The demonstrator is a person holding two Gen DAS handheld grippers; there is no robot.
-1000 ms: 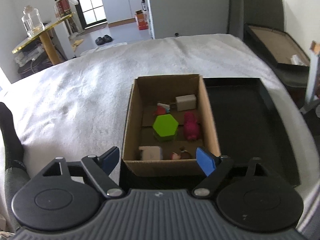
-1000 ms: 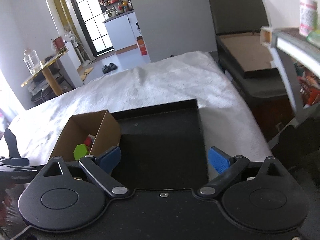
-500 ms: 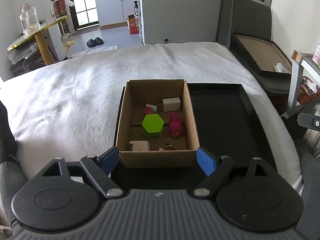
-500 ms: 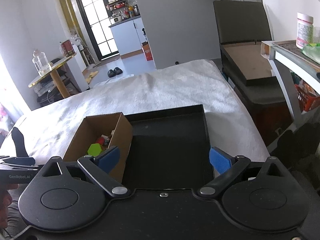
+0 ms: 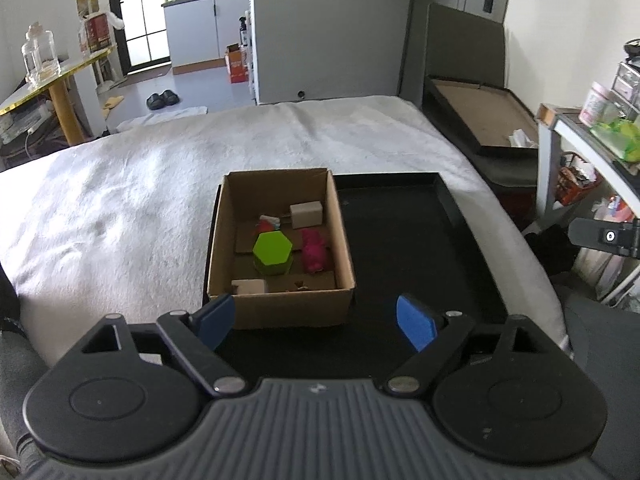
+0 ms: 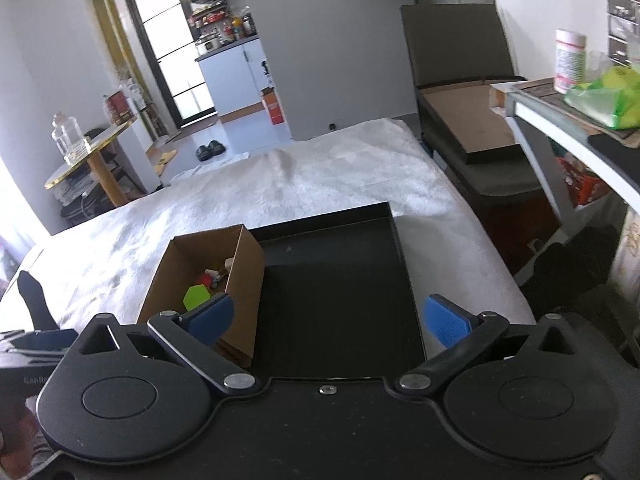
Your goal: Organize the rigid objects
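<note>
Both my grippers are opening with nothing between the jaws, the left one (image 5: 316,320) hanging just short of the box (image 5: 280,304) and the right one (image 6: 326,318) over the bare tray (image 6: 340,280). The box sits in the tray's left part and holds the small pieces: the green hexagon block (image 5: 273,252), which I judge light, stiff and easy to pinch across two flat sides, a pink piece (image 5: 314,250) and a pale block (image 5: 306,214). The tray rests on a soft white bed cover (image 5: 120,208) that may give under a push, with a side table (image 5: 48,80) and the kitchen doorway beyond.
</note>
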